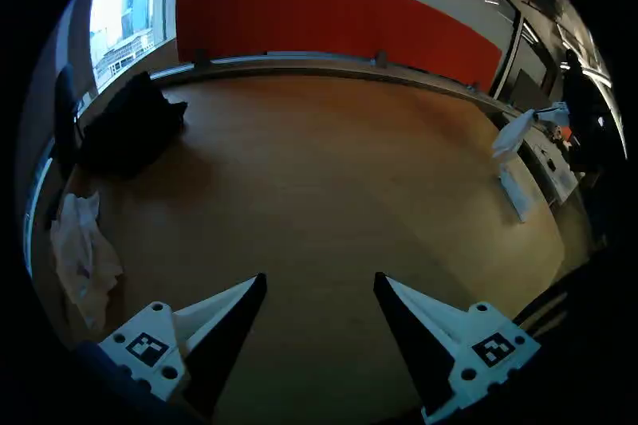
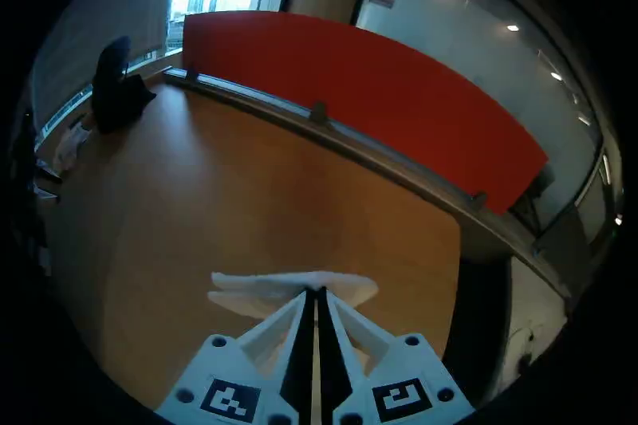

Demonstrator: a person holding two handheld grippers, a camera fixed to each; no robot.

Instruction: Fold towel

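In the right gripper view a white towel (image 2: 291, 289) spreads flat to both sides of the fingertips, just above the wooden table (image 2: 239, 186). My right gripper (image 2: 317, 293) is shut on its edge, the two fingers pressed together with the cloth between them. In the left gripper view my left gripper (image 1: 319, 275) stands open over the bare wooden table (image 1: 319, 186), nothing between its fingers. A crumpled white cloth (image 1: 80, 253) lies at that view's left table edge, well left of the fingers.
A black bag (image 1: 131, 126) sits at the table's back left, seen again as a black bag (image 2: 118, 86) in the right gripper view. A red partition (image 1: 335, 22) runs along the far edge. Another white cloth (image 1: 510, 136) and a flat white item (image 1: 518, 190) lie at the right edge.
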